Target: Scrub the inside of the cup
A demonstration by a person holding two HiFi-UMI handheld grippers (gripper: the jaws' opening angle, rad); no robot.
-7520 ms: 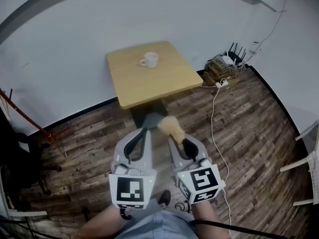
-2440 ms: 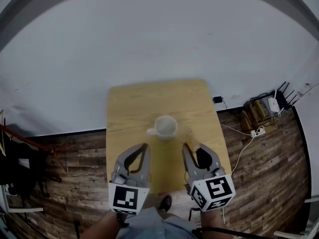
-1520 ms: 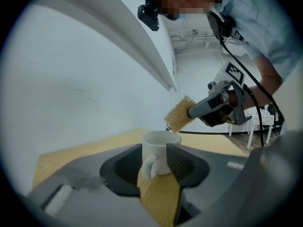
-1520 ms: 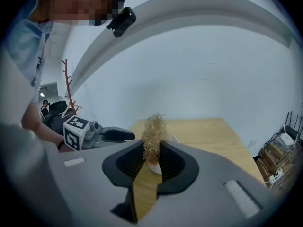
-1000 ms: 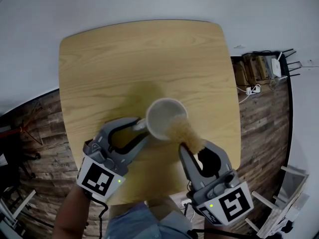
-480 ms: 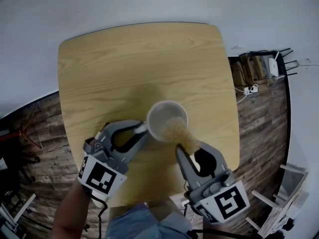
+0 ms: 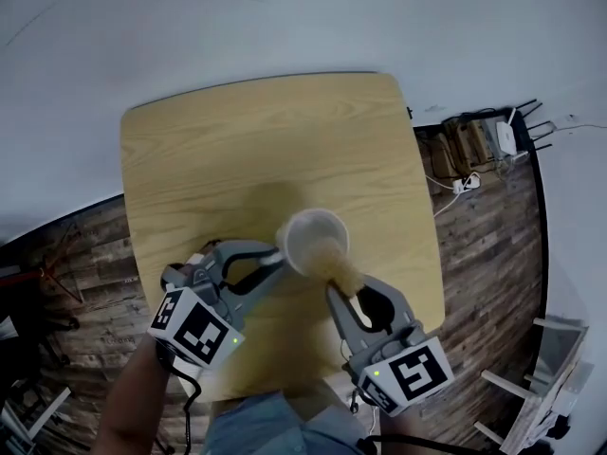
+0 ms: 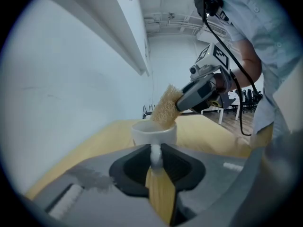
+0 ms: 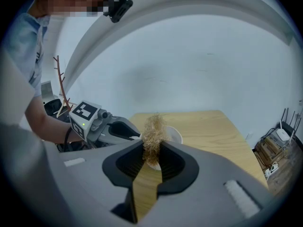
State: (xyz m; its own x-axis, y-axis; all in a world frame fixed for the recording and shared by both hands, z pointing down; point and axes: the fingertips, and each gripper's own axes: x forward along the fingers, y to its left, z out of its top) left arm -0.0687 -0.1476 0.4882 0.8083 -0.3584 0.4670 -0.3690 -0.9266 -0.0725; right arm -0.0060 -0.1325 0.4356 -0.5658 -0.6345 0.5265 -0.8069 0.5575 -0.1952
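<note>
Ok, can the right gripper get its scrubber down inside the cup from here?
Probably yes. The cup stands upright with its mouth open, and the scrubber in the right gripper dips past the rim. The left gripper is closing its jaws on the cup handle at the side, clear of the mouth.

Head view: from high up, faces steeply down on table (image 7: 237, 140). Whole top in frame, cup (image 7: 313, 240) near centre, mid-range. Left gripper view: low, approx. level w/ table surface, looks across from cup's handle side, v. close to it, wall (image 8: 71, 79) at its left. Right gripper view: higher, tilted down from opposite side, cup a bit further off. All 3 share cup, brush (image 7: 337, 265) & table. The 2 gripper views roughly face each other.
</note>
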